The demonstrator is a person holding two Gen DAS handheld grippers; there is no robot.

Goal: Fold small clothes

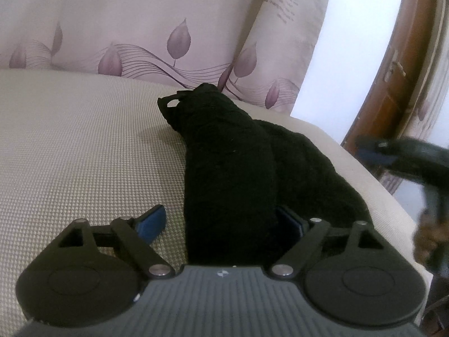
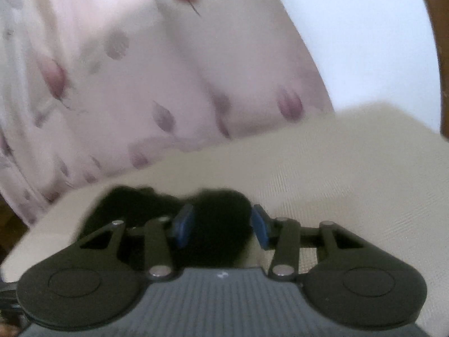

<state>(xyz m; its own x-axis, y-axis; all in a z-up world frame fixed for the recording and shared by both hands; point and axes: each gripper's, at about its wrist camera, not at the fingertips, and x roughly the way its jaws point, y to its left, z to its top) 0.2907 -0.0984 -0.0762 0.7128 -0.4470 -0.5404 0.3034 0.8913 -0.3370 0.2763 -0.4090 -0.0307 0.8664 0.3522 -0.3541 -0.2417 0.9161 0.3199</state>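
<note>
Black cloth (image 1: 230, 168) lies lengthwise twd cushions (image 1: 126, 28), btwn spread jaws.

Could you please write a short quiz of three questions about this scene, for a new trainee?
1. True or false: the black cloth lies between the pads of the left gripper.
2. Multiple choice: the cloth rests on A) a wooden floor, B) a beige cushion, C) a metal tray.
3. Fill in: behind the cushion stands a pillow printed with purple ____.

Key: 1 true, and the pads stand apart, not pressing it. 2 B. 3 leaves.
</note>
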